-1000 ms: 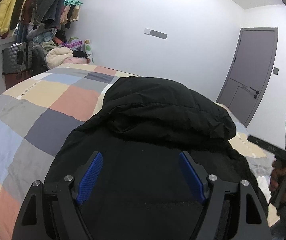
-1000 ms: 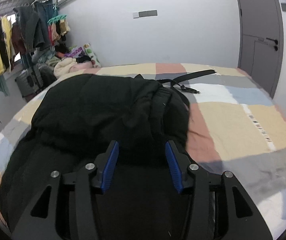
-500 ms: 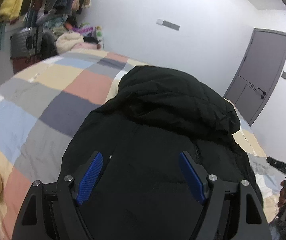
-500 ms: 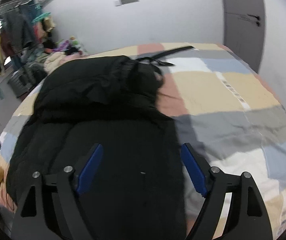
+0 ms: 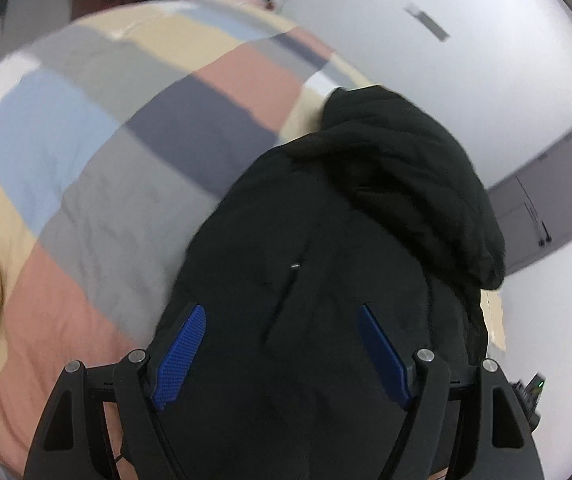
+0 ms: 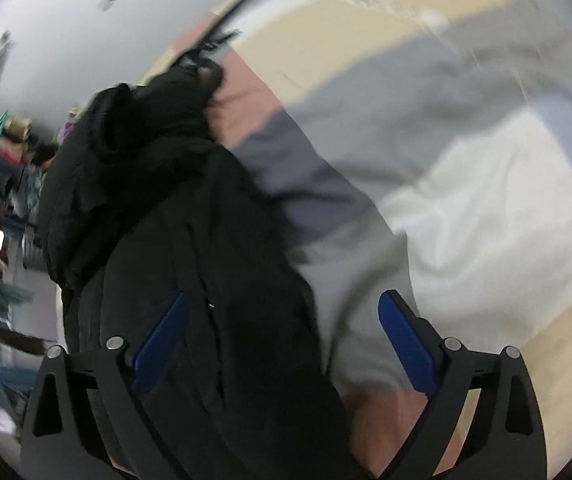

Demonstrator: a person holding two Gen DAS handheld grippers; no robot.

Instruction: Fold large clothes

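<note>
- The black coat (image 5: pixel 345 240) lies spread along the bed (image 5: pixel 86 184), on its patchwork quilt, with its top part already doubled over into a thick roll at the far end.
- The left tool (image 5: pixel 282 352) hangs over the near part of the coat, released, jaws wide, nothing pinched between the blue pads (image 5: pixel 180 356).
- The right tool (image 6: pixel 282 348) straddles the coat's right edge: one pad over black fabric, the other over bare quilt. Its jaws have just been opening and now stand wide, gripping nothing.
- Both views are smeared, so exactly where the hem lies under the tools cannot be told.
- The step in hand looks like taking hold of the near end for the next fold.
- To do it well, each tool should probably bite the full padded thickness at matching spots on either side, not just the outer shell.
- The slippery shell may slide, so a deep, square grip seems wise.
- A black strap (image 6: pixel 222 28) lies beyond the roll, well clear of the work.
</note>
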